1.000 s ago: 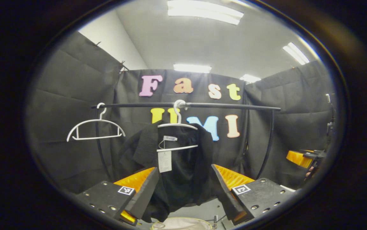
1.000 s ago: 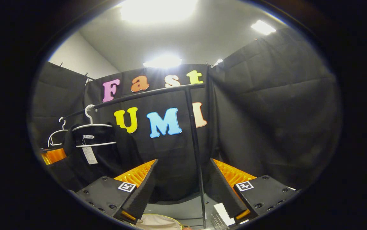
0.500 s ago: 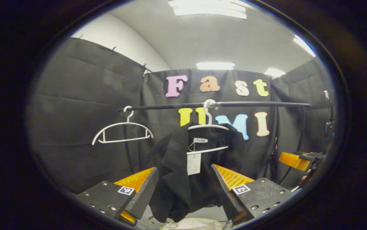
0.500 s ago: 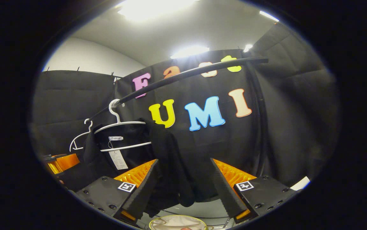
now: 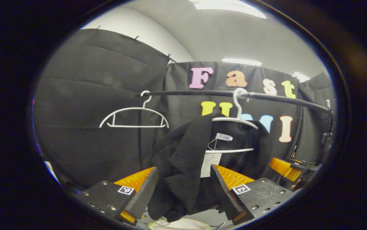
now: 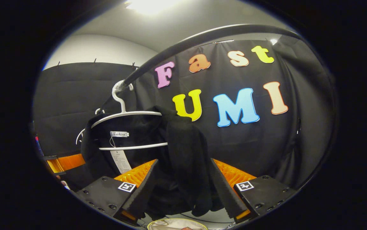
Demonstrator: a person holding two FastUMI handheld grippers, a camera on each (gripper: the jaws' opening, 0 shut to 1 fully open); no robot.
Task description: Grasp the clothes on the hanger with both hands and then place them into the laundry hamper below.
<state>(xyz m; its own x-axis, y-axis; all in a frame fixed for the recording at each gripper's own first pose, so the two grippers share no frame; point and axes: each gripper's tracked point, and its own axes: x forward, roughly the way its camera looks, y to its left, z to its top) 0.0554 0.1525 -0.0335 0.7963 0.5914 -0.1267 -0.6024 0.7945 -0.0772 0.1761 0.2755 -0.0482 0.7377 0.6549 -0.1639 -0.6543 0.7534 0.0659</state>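
In the left gripper view, an empty white wire-thin hanger [image 5: 134, 114] hangs at centre left from the black round rail [image 5: 234, 94]. Right of it, the black ribbed knit garment [image 5: 183, 166] drapes in soft folds from a second white hanger [image 5: 236, 119], a paper tag [image 5: 206, 164] dangling inside. The left gripper [image 5: 183, 191] stands wide open, its fingers flanking the garment's lower folds without pressing them. At bottom centre, the pale rim of the laundry hamper [image 5: 180, 224] shows; its contents cannot be told.

In the right gripper view, the right gripper [image 6: 183, 191] is likewise wide, the garment's other side hanging between its fingers.
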